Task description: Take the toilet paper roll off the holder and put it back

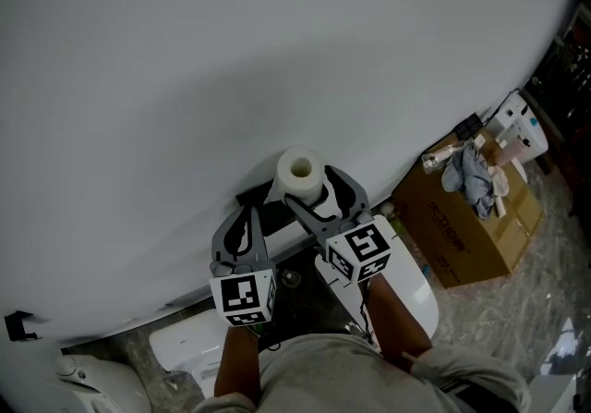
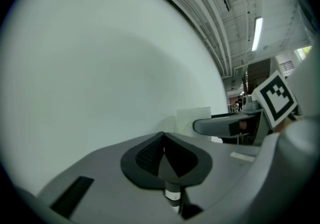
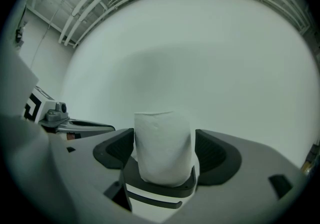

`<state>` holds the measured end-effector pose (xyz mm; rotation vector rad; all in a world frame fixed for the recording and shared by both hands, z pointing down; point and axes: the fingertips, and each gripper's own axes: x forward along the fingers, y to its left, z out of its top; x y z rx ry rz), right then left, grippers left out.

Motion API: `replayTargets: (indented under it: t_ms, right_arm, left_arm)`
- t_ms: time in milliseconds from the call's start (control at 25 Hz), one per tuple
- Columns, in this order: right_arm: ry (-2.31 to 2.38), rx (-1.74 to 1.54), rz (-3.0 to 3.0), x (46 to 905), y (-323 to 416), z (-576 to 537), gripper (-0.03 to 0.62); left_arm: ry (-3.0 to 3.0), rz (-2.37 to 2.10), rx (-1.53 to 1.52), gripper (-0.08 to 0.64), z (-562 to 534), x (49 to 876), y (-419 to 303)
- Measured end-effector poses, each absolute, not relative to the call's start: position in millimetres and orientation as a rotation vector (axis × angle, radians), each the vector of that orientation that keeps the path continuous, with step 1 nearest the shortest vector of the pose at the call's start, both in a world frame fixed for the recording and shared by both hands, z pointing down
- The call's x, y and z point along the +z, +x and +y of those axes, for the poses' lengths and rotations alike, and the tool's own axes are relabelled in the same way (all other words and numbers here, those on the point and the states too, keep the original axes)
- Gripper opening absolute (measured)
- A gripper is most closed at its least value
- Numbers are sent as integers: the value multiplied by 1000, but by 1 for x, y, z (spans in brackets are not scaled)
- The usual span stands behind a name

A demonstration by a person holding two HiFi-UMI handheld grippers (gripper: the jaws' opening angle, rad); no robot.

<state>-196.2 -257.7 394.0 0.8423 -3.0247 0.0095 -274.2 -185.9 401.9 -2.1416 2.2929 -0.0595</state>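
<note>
**A:** What do we meet first, from the head view?

**B:** We look steeply down at a plain white wall. A white toilet paper roll stands upright close to it, with its core hole facing up. It sits over the dark holder on the wall. The right gripper reaches up to the roll with one jaw on each side of it. The left gripper sits just beside it on the left, jaws together and clear of the roll. To the right, a cardboard box stands on the floor with a crumpled cloth on top.

**A:** And the left gripper view?

**B:** We see its two dark pads pressed against each other with nothing between them, facing bare wall. At the right, the other tool's marker cube shows. One grey jaw reaches toward a white shape that we take for the roll.

**A:** Then the right gripper view?

**B:** The roll fills the middle, upright, with a dark pad touching each side, so this tool is clamped on it. Its lower end sits within a dark curved rim. We cannot tell whether it rests there or hangs just above. The left gripper shows at the far left, apart from the roll.
</note>
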Motion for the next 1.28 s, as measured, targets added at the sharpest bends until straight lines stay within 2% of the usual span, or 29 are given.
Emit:
replayTargets:
  t_ms: [720, 760, 800, 840, 880, 1280]
  right_arm:
    - [843, -69, -2996, 391, -153, -215, 346]
    - [859, -88, -2992, 391, -147, -212, 333]
    - [893, -107, -2987, 389, -140, -210, 273]
    - [934, -124, -2982, 388, -131, -208, 129]
    - [968, -133, -2978, 386, -122, -207, 47]
    - [1051, -149, -2965, 382, -57, -185, 8]
  left_arm:
    - [-2229, 2230, -59, 9, -168, 399, -215]
    - [-2237, 2225, -61, 9, -167, 399, -210]
    - [-2245, 2219, -64, 9, -165, 400, -205]
    - [-2254, 2213, -66, 9, -164, 400, -199]
    - [-2263, 2206, -67, 9, -162, 401, -193]
    - [-2324, 2133, -54, 9, -147, 398, -132]
